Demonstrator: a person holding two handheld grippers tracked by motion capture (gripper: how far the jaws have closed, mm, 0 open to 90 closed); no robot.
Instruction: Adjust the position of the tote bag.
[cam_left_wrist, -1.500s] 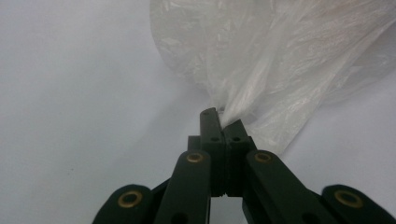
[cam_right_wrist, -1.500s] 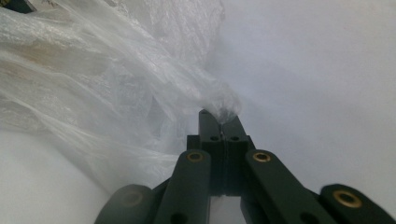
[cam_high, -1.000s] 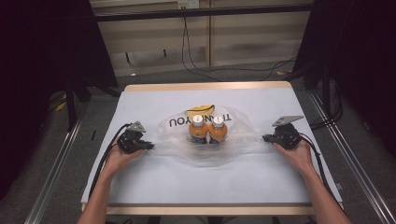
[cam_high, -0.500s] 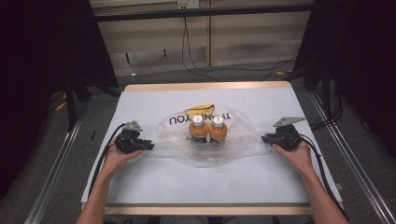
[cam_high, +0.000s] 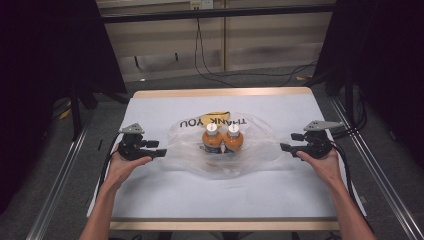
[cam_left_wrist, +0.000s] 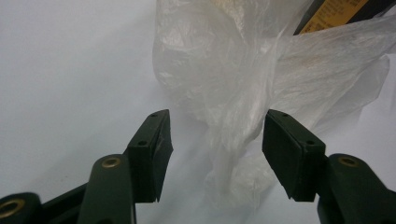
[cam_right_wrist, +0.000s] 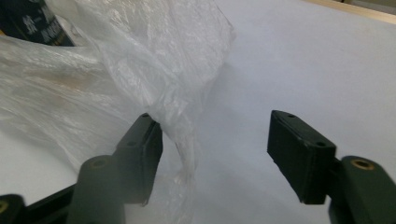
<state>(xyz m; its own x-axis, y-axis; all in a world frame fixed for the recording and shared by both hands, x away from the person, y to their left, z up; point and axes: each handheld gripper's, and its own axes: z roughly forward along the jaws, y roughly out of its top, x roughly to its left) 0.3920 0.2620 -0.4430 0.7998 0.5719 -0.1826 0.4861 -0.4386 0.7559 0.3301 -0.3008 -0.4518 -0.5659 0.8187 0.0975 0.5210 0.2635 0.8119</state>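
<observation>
A clear, crinkled plastic bag (cam_high: 220, 150) printed "THANK YOU" is spread at the middle of the white-covered desk (cam_high: 220, 200), with two orange bottles with white caps (cam_high: 222, 140) inside. The left tool (cam_high: 161, 152) is seen at the bag's left end, the right tool (cam_high: 284, 147) at its right end. Both tools' jaws have just been opening and now stand apart; a twisted bag handle (cam_left_wrist: 233, 154) lies loose between each pair, unpressed.
</observation>
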